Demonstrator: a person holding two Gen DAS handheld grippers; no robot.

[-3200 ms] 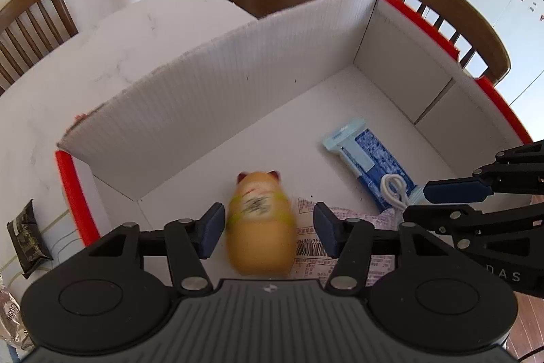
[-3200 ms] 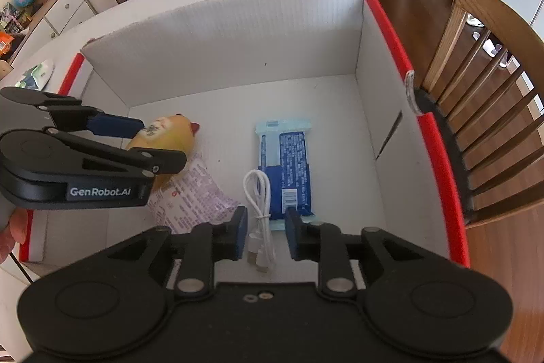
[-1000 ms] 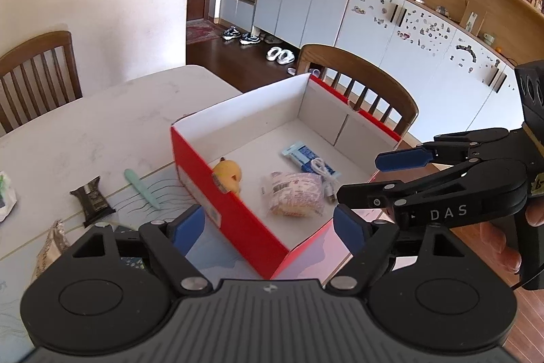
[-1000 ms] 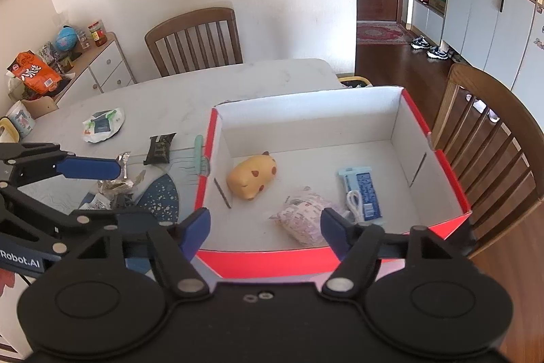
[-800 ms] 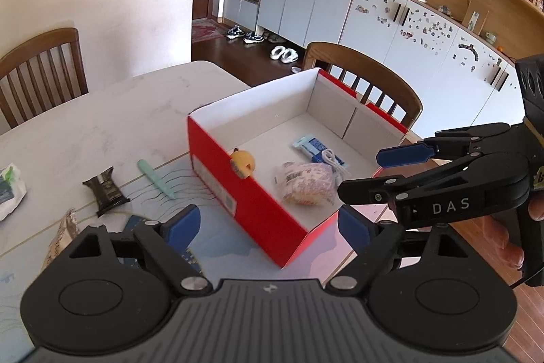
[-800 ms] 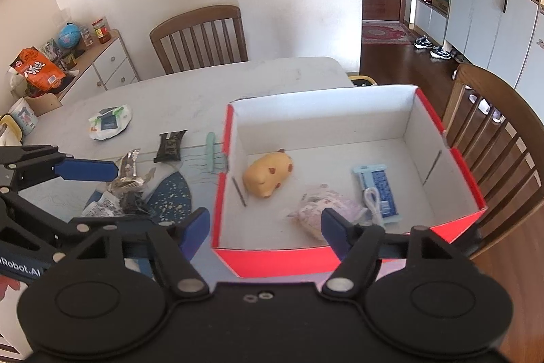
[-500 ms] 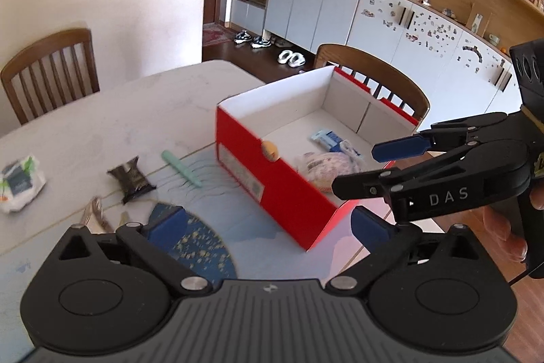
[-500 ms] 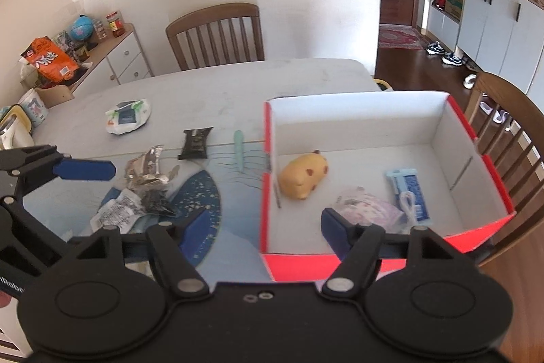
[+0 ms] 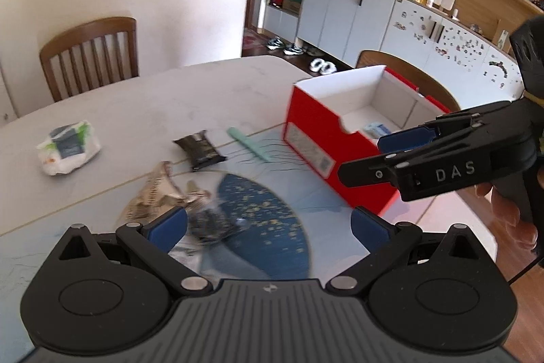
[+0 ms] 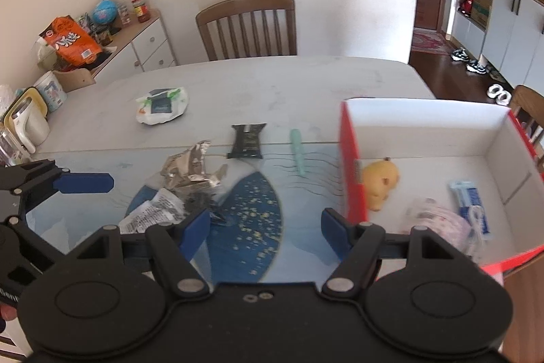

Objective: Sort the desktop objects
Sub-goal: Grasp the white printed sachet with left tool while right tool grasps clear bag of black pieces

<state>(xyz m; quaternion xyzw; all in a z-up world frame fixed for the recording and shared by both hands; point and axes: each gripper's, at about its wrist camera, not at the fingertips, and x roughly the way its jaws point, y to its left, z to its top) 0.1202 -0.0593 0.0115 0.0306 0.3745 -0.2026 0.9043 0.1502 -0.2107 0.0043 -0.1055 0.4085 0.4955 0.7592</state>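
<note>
A red box with white inside (image 10: 350,155) (image 9: 316,135) stands at the table's right end. It holds a yellow toy (image 10: 379,181), a pink packet (image 10: 438,220) and a blue packet with a white cable (image 10: 471,206). On the table lie a black sachet (image 10: 246,142) (image 9: 200,150), a mint green stick (image 10: 296,150) (image 9: 250,144), crumpled foil wrappers (image 10: 190,167) (image 9: 159,193) and a white-green wipes pack (image 10: 161,106) (image 9: 68,147). My left gripper (image 9: 268,227) is open and empty above the wrappers. My right gripper (image 10: 265,227) is open and empty above the blue mat.
A blue patterned mat (image 10: 251,220) covers the near table. Wooden chairs stand at the far side (image 10: 248,26) and behind the box (image 9: 404,70). A sideboard with snacks and a globe (image 10: 102,33) is at the far left. Cabinets line the right wall.
Both grippers have pulled back from inside the box and swung left over the table. Both stand wide open and empty; the toy and cable stay in the box.
</note>
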